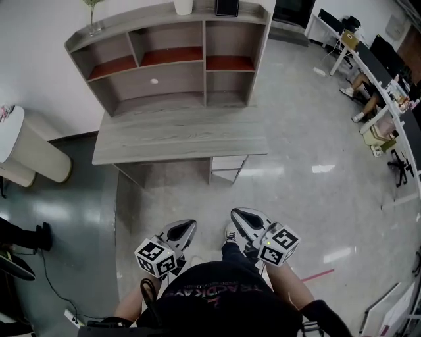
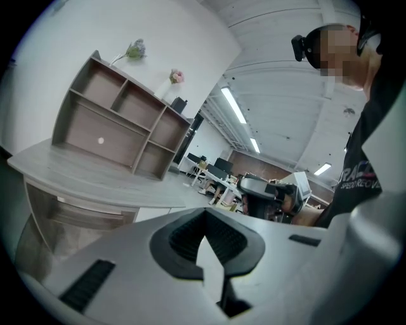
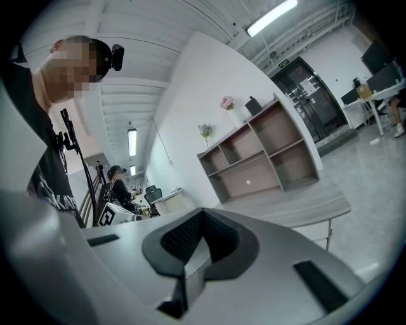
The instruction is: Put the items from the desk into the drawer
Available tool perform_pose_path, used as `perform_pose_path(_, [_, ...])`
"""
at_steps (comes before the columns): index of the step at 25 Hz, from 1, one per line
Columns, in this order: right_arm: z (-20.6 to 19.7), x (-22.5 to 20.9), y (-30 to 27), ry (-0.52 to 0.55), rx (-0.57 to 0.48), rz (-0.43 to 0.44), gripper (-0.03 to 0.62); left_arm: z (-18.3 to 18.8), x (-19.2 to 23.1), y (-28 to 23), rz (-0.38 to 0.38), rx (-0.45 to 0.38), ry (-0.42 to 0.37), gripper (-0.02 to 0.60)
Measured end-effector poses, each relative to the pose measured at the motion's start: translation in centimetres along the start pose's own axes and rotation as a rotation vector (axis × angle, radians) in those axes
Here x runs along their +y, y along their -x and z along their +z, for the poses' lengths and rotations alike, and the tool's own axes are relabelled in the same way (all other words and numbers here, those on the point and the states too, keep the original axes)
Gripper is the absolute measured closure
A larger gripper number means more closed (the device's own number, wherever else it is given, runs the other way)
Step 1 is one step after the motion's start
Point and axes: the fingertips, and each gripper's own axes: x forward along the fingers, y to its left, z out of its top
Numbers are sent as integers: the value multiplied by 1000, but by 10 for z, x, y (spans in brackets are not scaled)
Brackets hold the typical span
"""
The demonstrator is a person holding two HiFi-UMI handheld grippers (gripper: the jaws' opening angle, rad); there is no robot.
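**Q:** Where are the items?

**A:** Atop the shelf unit [image 1: 131, 23] on the table [image 1: 177, 138]: a glass vase [image 1: 95, 26], a white pot [image 1: 183, 6], a black frame [image 1: 227, 6]. The drawer [image 1: 228, 162] sits beneath.

**Q:** The tongs?

**A:** Left tongs [image 1: 187, 227] and right tongs [image 1: 238, 216] are closed and empty, well short of the table. The vase looks light, slick and breakable; grip low on its body.

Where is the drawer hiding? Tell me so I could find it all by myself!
Find the big grey wooden desk against the white wall, with the cubby shelf standing on it. Look just under the desktop, near its right end: the drawer sits there. It is the only white piece; the desk's other parts below are grey wood.
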Motion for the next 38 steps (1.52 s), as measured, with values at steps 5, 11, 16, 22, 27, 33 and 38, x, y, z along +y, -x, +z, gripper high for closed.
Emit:
perform_pose_path(5, [26,-42,-8,2,6,26,583,26,8,-42,23,-11,-21,578])
perform_pose_path(11, [57,-89,-14,16,-2,57,583,52,17,-93,51,-29,-45,578])
perform_pose_path(16, [78,-125,-12,18,-5,79,583,79,22,-131,81,-48,-85,578])
perform_pose_path(22, [104,-153,-14,30,-19,107,583,114,24,-166,108,-65,-139,578])
perform_pose_path(27, [121,-169,-17,37,-41,100,583,140,24,-189,96,-65,-197,578])
perform_pose_path(33, [138,-176,-25,52,-64,83,583,191,35,-208,71,-98,-297,578])
perform_pose_path(38, [149,-188,-40,57,-87,30,583,250,56,-218,54,-139,-409,578])
